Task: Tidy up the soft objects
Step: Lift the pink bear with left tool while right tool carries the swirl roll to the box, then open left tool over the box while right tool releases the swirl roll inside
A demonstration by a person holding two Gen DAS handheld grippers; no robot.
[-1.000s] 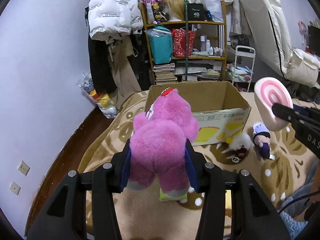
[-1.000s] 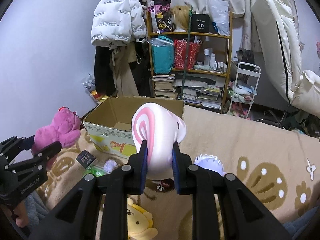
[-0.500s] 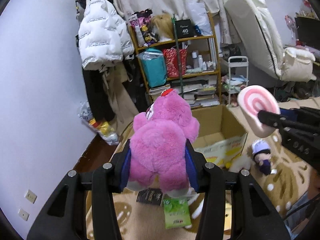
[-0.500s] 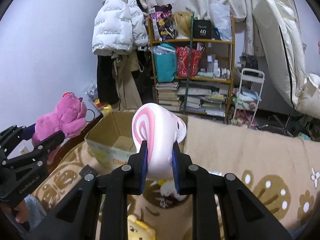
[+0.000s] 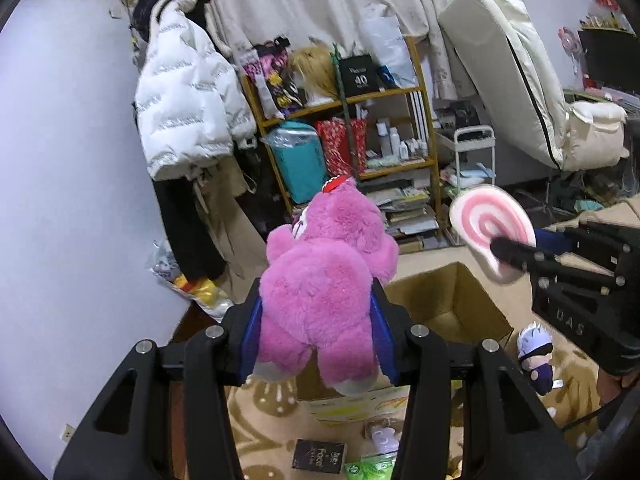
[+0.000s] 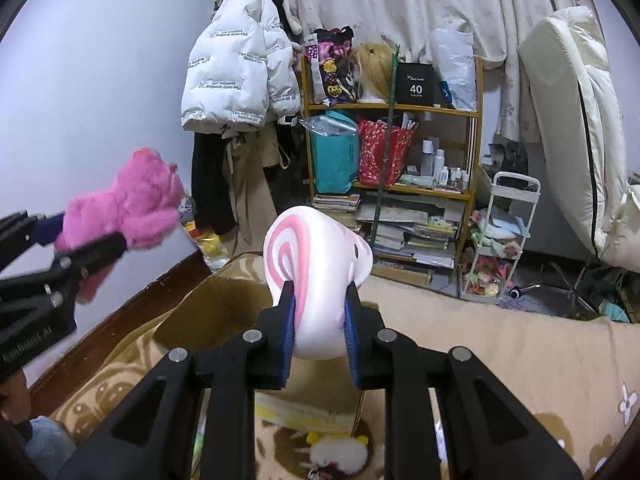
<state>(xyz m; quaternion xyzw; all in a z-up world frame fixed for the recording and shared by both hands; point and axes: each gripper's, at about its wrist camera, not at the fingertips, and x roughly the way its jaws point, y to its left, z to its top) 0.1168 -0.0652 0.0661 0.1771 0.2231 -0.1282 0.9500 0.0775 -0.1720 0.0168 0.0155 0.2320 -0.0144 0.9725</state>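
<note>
My left gripper [image 5: 316, 312] is shut on a fluffy pink plush bear [image 5: 326, 280], held in the air with its back to the camera. In the right wrist view the same bear [image 6: 128, 200] shows at the left. My right gripper [image 6: 319, 300] is shut on a pale pink plush with a pink spiral [image 6: 316, 256]; that spiral plush [image 5: 490, 236] also shows at the right of the left wrist view. Below both toys an open cardboard box [image 5: 452, 304] stands on the beige patterned rug [image 6: 520, 360].
A small white-haired doll [image 5: 534, 354] lies right of the box. A white furry toy [image 6: 340, 454], a dark card box [image 5: 318, 454] and a green packet [image 5: 368, 470] lie in front. Behind stand a cluttered shelf [image 6: 400, 152], a white jacket [image 6: 236, 80], a small trolley [image 6: 504, 236] and a leaning mattress [image 6: 580, 128].
Both grippers rose and moved toward the box with their toys still gripped. The box and the floor toys slid lower in both views.
</note>
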